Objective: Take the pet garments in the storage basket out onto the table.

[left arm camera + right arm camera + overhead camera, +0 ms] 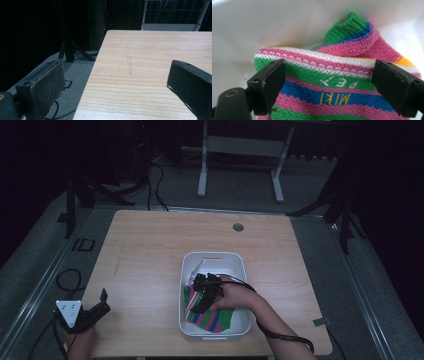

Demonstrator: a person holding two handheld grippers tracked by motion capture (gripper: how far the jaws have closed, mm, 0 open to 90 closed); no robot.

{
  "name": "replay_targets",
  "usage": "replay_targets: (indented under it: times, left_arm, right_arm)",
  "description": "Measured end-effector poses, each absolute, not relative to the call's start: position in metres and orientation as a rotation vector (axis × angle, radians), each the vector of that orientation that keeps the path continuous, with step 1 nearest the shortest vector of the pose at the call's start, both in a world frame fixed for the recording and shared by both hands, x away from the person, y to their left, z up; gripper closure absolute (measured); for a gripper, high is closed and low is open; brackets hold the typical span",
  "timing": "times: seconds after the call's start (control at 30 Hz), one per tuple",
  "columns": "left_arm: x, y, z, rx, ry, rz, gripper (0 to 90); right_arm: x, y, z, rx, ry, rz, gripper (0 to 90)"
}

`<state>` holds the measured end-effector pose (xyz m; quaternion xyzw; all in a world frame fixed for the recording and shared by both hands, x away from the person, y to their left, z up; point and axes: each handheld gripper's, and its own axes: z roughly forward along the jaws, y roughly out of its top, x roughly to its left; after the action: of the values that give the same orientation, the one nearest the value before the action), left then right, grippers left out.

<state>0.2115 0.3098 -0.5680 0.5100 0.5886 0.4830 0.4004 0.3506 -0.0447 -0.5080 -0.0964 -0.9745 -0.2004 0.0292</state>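
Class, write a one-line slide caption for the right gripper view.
Open right gripper poised over a striped pink, green and blue knitted sock inside a white plastic bin.

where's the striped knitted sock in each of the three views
High view: striped knitted sock lies in the white plastic bin, lower centre, under the right claw.
Left gripper view: not in it.
Right gripper view: sock spans the middle, between the open jaws.
Shared landmark: the white bin wall behind the sock.

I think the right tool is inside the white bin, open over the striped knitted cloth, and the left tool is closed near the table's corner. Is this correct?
Not entirely: the left tool is open, as the left gripper view shows. The right tool is indeed open over the striped knitted cloth inside the white bin.
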Motion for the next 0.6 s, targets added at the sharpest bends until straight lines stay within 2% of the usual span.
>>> replay_targets:
  times: [0.17, 0.27, 0.33, 0.43, 0.47, 0.5, 0.53, 0.6]
  left_arm:
    - [0.211, 0.310, -0.568, 1.289, 1.488, 1.221, 2.0]
    - [0.211, 0.310, -0.568, 1.289, 1.488, 1.221, 2.0]
    - [0.211, 0.310, -0.568, 1.289, 1.488, 1.220, 2.0]
    - [0.211, 0.310, -0.568, 1.289, 1.490, 1.220, 2.0]
    - [0.211, 0.310, -0.568, 1.287, 1.490, 1.222, 2.0]
    - [0.211, 0.310, -0.568, 1.287, 1.490, 1.222, 2.0]
    - [0.211, 0.310, -0.568, 1.285, 1.492, 1.223, 2.0]
    - [0.211, 0.310, -0.568, 1.285, 1.493, 1.225, 2.0]
  right_arm:
    - [0.350, -0.036, -0.518, -0.276, -3.015, -0.554, 11.0]
    - [0.346, -0.032, -0.523, -0.192, -3.060, -0.523, 14.2]
    - [0.343, -0.032, -0.523, -0.192, -3.077, -0.533, 24.5]
    - [0.339, -0.032, -0.519, -0.155, -3.127, -0.525, 55.7]
    - [0.337, -0.032, -0.517, -0.149, -3.135, -0.520, 61.0]
    - [0.337, -0.032, -0.517, -0.149, -3.135, -0.520, 61.0]
    - [0.335, -0.035, -0.514, -0.145, -3.138, -0.548, 65.6]
    - [0.336, -0.042, -0.509, -0.161, -3.137, -0.589, 67.0]
